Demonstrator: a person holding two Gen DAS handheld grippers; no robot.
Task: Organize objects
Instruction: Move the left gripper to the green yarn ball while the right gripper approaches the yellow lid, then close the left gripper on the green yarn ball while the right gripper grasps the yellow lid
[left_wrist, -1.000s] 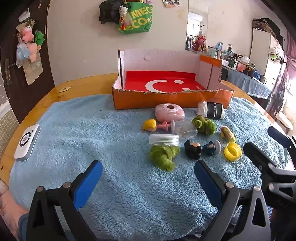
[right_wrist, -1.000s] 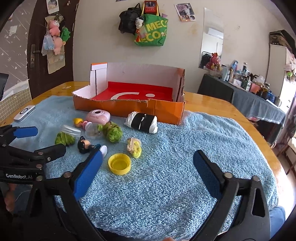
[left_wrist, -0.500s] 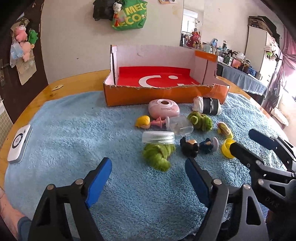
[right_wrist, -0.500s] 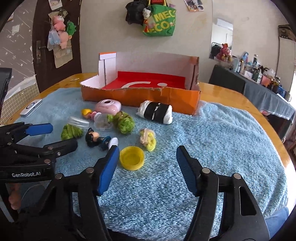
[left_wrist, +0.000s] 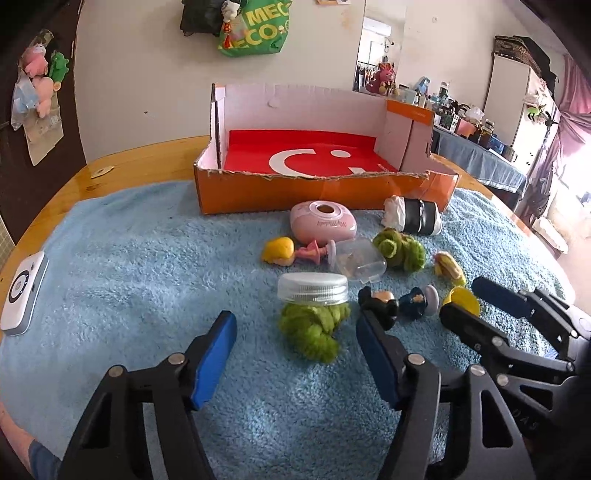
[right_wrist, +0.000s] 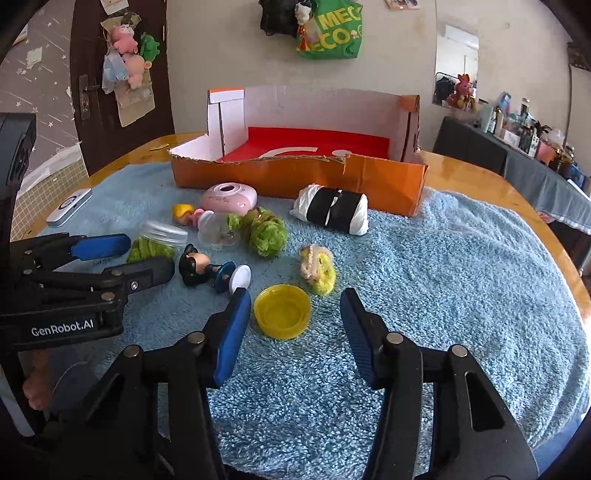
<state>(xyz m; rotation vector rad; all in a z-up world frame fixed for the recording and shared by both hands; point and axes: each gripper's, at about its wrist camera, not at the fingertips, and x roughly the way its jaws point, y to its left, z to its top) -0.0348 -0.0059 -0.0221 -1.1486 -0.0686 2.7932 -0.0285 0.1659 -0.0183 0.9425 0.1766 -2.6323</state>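
An orange cardboard box (left_wrist: 325, 188) with a red floor stands at the back of the blue towel. In front of it lie a pink case (left_wrist: 323, 221), a black-and-white roll (right_wrist: 332, 212), a clear jar (left_wrist: 312, 290) over a green yarn bundle (left_wrist: 314, 332), a dark-haired figurine (right_wrist: 207, 267) and a yellow cap (right_wrist: 282, 312). My left gripper (left_wrist: 295, 325) is closing, the yarn bundle between its fingers, pads apart from it. My right gripper (right_wrist: 294, 299) is closing around the yellow cap without pressing it.
A second green yarn ball (right_wrist: 266, 230), a clear plastic case (left_wrist: 356, 254), a yellow-headed pink toy (left_wrist: 280, 251) and a fuzzy yellow toy (right_wrist: 317, 266) lie among them. A white device (left_wrist: 22, 288) sits at the towel's left edge. The wooden table (right_wrist: 480, 173) rims the towel.
Both grippers' jaws have narrowed. The right gripper has come down and forward over the yellow cap. The left gripper has tilted a little toward the yarn bundle.
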